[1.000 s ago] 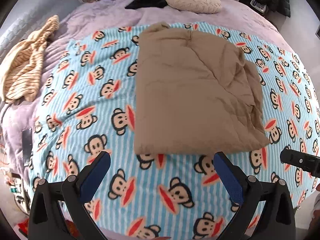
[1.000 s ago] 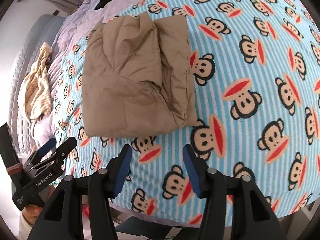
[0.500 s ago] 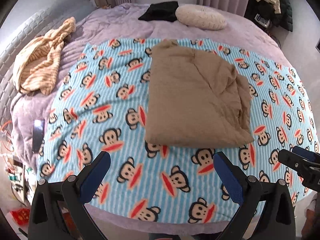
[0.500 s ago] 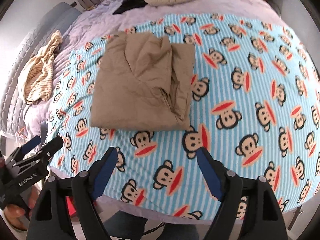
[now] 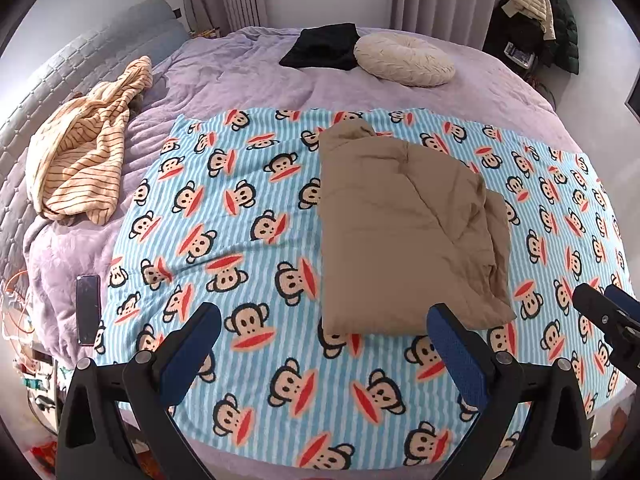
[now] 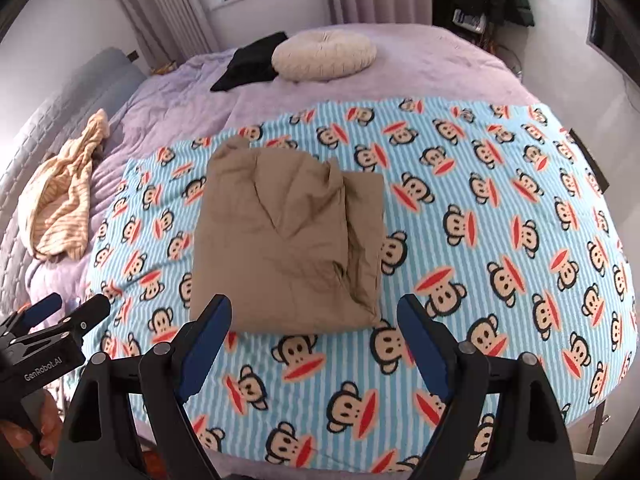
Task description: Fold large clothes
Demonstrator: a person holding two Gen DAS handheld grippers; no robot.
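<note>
Item: tan garment [image 5: 404, 232], folded into a thick rectangle with several layers stacked. It lies on the monkey-print blanket [image 5: 240, 216], toward the near edge of the bed and slightly right of centre in the left wrist view. One side shows a rumpled flap with loose layer edges; the far corner bunches up into a small peak.

Handling, judged: soft, limp, fairly light cloth. It will sag and unfold if lifted by one layer, so take the whole stack at the near corners, one tong to each, or slide it by the firm folded edge.

Left gripper [image 5: 324, 356]: jaws wide apart, nothing between them, held above the blanket short of the garment's near edge.

Right gripper [image 6: 316, 344]: jaws have just been opening and stand wide, empty, clear of the cloth.

Surroundings: striped cream garment [image 5: 84, 160] at the left on the lilac bedspread [image 5: 240, 68]; black garment [image 5: 324, 46] beside a round cream cushion [image 5: 404, 60] at the far side; phone [image 5: 88, 308] near the left edge.
</note>
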